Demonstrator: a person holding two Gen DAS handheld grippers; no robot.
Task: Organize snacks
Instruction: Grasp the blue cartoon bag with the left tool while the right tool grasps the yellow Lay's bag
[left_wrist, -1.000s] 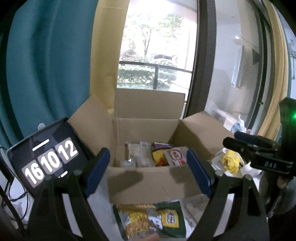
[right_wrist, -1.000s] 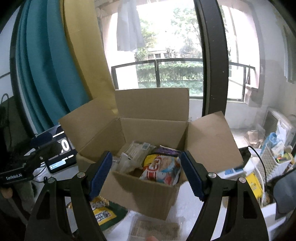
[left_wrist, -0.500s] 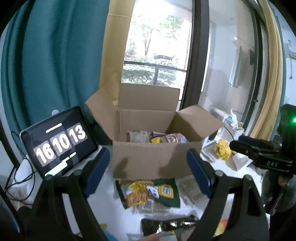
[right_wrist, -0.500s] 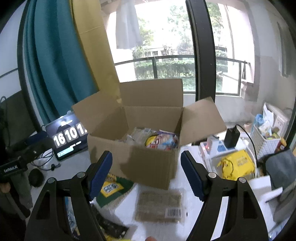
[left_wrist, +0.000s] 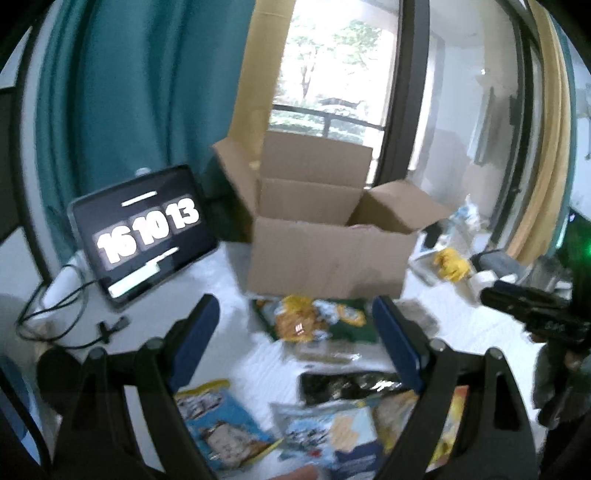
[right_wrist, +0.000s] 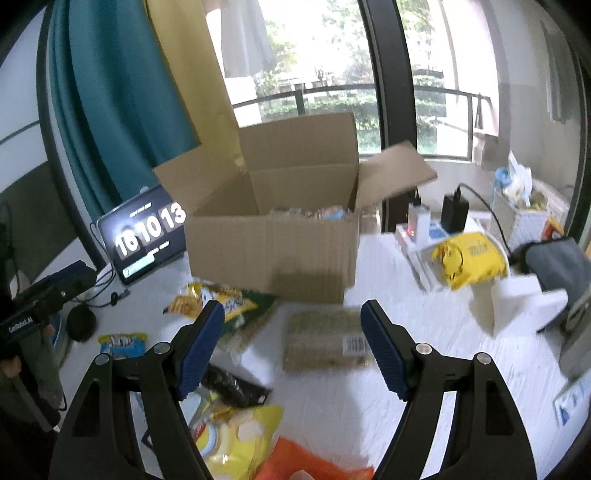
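Observation:
An open cardboard box (left_wrist: 325, 258) (right_wrist: 273, 254) stands on the white table with several snack packs inside. Loose snacks lie in front of it: a green-yellow bag (left_wrist: 310, 321) (right_wrist: 218, 301), a brown cracker pack (right_wrist: 325, 341), a black pack (left_wrist: 351, 384), blue packs (left_wrist: 218, 424), a yellow bag (right_wrist: 240, 443) and an orange bag (right_wrist: 303, 465). My left gripper (left_wrist: 295, 339) is open and empty above the loose snacks. My right gripper (right_wrist: 291, 347) is open and empty over the cracker pack.
A tablet clock (left_wrist: 144, 229) (right_wrist: 147, 232) leans at the box's left, with cables (left_wrist: 62, 314) beside it. A yellow bag (right_wrist: 469, 258), chargers (right_wrist: 452, 214), a white basket (right_wrist: 521, 218) and a grey cloth (right_wrist: 554, 266) sit on the right. Curtains and window lie behind.
Both grippers have pulled back from the box and tilted down, so more loose snacks on the table now show. Both stay open and empty.

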